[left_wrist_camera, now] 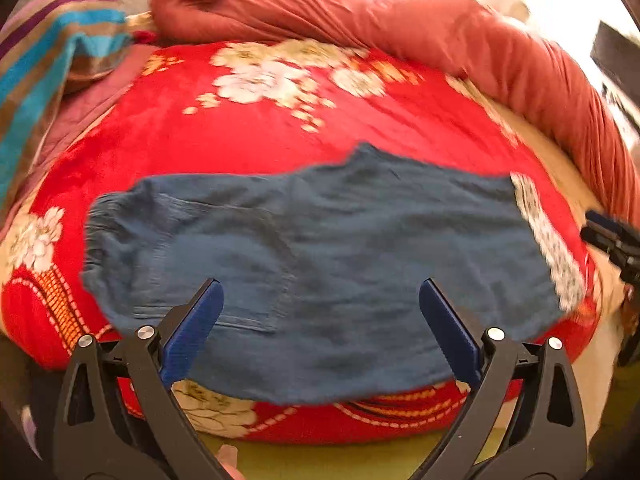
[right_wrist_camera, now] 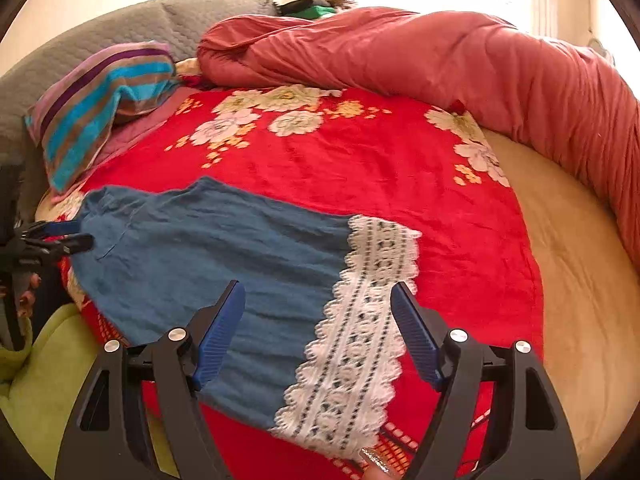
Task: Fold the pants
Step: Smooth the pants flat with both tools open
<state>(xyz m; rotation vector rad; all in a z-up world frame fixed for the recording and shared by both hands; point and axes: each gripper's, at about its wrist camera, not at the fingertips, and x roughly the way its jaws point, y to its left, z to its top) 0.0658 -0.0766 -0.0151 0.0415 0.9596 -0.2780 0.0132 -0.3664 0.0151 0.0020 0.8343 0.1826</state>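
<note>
Blue pants (left_wrist_camera: 320, 256) lie flat on a red flowered blanket (left_wrist_camera: 256, 136), waist end at the left, white lace hem (left_wrist_camera: 548, 240) at the right. My left gripper (left_wrist_camera: 320, 292) is open and empty, hovering over the near middle of the pants. In the right wrist view the pants (right_wrist_camera: 208, 252) spread left, and the lace hem (right_wrist_camera: 360, 340) runs under my right gripper (right_wrist_camera: 318, 292), which is open and empty above it. The right gripper shows at the right edge of the left wrist view (left_wrist_camera: 612, 240); the left gripper shows at the left edge of the right wrist view (right_wrist_camera: 52, 240).
A rolled salmon duvet (right_wrist_camera: 440, 60) lines the far and right side of the bed. A striped pillow (right_wrist_camera: 100, 96) and grey quilted headboard (right_wrist_camera: 120, 28) lie at the far left. Bare beige mattress (right_wrist_camera: 572, 280) shows at the right. A green cloth (right_wrist_camera: 40, 368) lies at the near left.
</note>
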